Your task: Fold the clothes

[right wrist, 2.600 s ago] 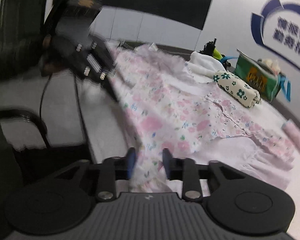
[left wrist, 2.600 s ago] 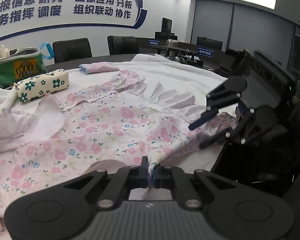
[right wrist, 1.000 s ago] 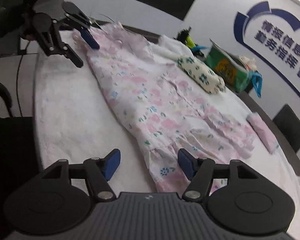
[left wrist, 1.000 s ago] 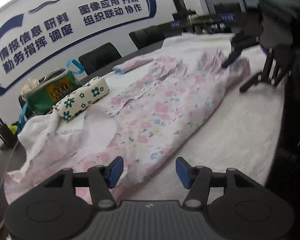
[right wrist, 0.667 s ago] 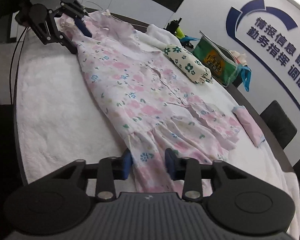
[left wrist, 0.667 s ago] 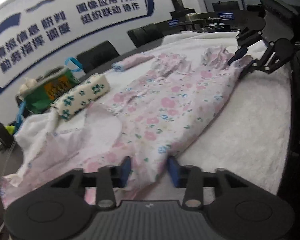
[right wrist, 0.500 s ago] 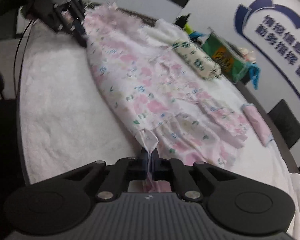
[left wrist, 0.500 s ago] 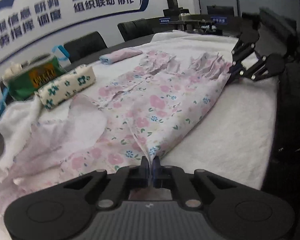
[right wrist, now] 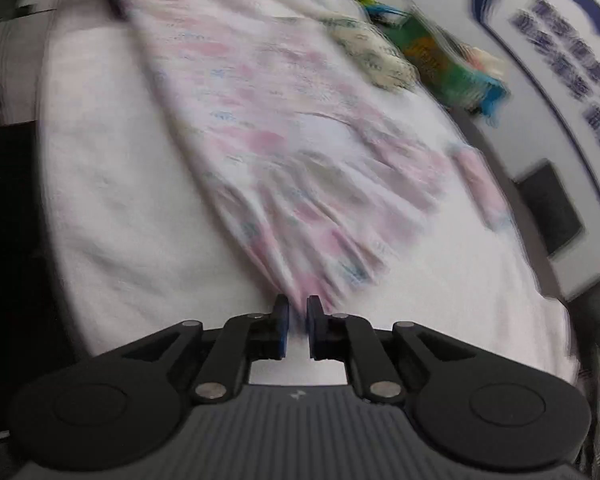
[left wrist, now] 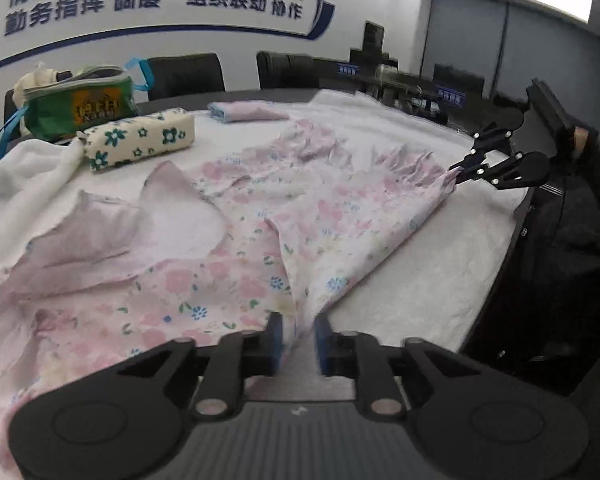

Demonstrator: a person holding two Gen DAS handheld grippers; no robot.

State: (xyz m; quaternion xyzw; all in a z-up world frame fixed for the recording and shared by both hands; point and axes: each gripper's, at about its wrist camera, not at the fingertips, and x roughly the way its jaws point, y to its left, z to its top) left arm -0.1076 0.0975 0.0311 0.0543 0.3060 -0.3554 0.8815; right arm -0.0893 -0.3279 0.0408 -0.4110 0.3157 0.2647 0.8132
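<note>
A pink floral dress [left wrist: 260, 216] lies spread lengthwise on a white towel-covered table [left wrist: 440, 264]. My left gripper [left wrist: 298, 340] has its jaws a little apart around the near side edge of the dress, and the cloth rises in a ridge into the gap. My right gripper [right wrist: 298, 330] is pinched on the ruffled hem of the dress [right wrist: 300, 200]; this view is blurred. The right gripper also shows in the left wrist view [left wrist: 456, 174], holding the far hem corner near the table's right edge.
A floral pouch [left wrist: 138, 138], a green bag [left wrist: 78, 106] and a folded pink cloth [left wrist: 248, 112] sit along the far side. A white towel [left wrist: 24, 172] is bunched at the left. Black chairs [left wrist: 184, 76] stand behind the table.
Both grippers closed onto the dress edge half a second ago. The left jaws now stand slightly apart around the cloth. The right gripper has moved with the hem, and its view is blurred.
</note>
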